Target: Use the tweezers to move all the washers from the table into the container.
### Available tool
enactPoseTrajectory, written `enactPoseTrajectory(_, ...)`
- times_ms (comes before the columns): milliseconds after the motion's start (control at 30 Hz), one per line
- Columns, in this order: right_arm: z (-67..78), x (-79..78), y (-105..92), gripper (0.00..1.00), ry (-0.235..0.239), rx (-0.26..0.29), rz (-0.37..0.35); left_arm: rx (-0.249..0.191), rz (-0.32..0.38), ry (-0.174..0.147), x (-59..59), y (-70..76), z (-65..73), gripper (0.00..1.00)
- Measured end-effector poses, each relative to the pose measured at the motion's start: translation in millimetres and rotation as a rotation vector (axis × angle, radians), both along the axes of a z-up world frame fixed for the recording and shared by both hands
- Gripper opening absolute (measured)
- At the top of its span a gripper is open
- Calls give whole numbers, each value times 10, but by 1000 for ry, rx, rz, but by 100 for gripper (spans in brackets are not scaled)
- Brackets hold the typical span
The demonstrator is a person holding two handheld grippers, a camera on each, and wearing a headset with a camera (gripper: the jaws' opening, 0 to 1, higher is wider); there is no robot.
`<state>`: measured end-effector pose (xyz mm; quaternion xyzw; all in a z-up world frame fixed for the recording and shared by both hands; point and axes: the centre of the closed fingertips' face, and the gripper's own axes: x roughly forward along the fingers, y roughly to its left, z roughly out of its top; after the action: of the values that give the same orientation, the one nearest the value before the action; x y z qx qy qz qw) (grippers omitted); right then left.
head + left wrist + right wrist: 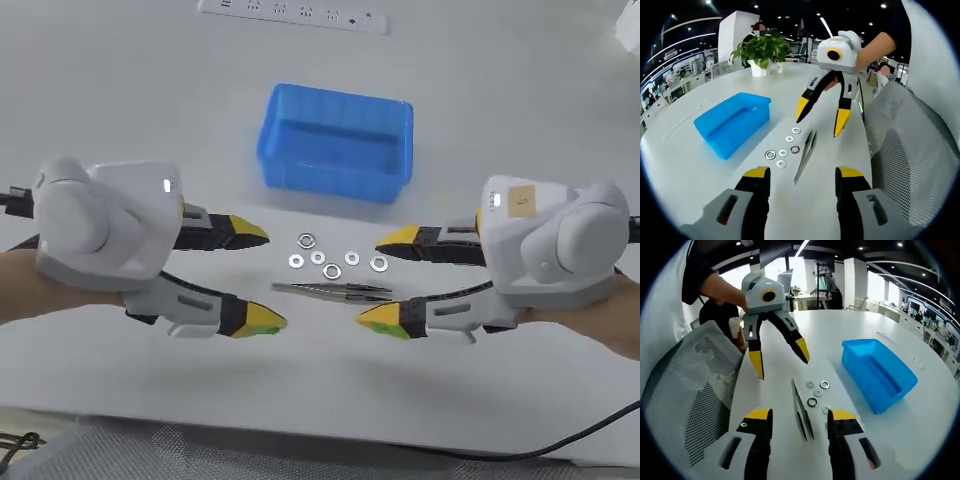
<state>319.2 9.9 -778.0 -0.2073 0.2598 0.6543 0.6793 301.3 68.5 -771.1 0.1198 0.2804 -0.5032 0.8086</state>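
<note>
White table (120,100) fills the head view, and it is smooth and bright. At the far edge lies a long white power strip (295,12). A blue container (336,140) sits in the middle of the table, on the far side. It is a box with an open top.

Six little washers (330,262) lie flat on the table, a bit nearer than the container. They sit close together in a loose bunch. The tweezers (330,290) lie flat just on the near side of the washers, pointing left to right.

The left gripper (276,279) hangs above the table to the left of the washers and tweezers. Its two yellow-tipped jaws are wide apart and hold nothing. The right gripper (368,283) hangs to the right of them, and its jaws are wide apart too, with nothing in them. The two grippers point at each other, with the tweezers and washers in between.

In the left gripper view, a green plant (760,50) in a white pot stands far back on the table. A grey mesh chair (900,140) is just beside the table.
</note>
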Motion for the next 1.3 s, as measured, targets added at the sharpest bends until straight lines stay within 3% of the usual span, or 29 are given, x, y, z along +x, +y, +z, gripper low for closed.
enactPoseTrajectory(67, -47, 5, 35, 39, 4, -13, 4, 14, -2, -11, 29, -18, -43, 56)
enactPoseTrajectory(500, -216, -88, 98, 25, 15, -112, 83, 69, -96, 20, -9, -181, -259, 40)
enactPoseTrajectory(667, -226, -81, 131, 19, -11, -108, 112, 80, -116, 6, -1, -185, -251, 29)
enactPoseTrajectory(833, -246, -62, 135, 13, -39, -120, 144, 87, -130, 2, -1, -193, -248, 29)
enactPoseTrajectory(967, -254, -52, 134, 12, -38, -120, 141, 123, -166, -34, -21, -204, -257, 28)
enactPoseTrajectory(1133, -261, -86, 127, 10, -76, -127, 170, 137, -178, -44, -14, -233, -264, 25)
enactPoseTrajectory(1300, -246, -78, 132, 8, -72, -114, 158, 147, -190, -42, -4, -248, -266, 18)
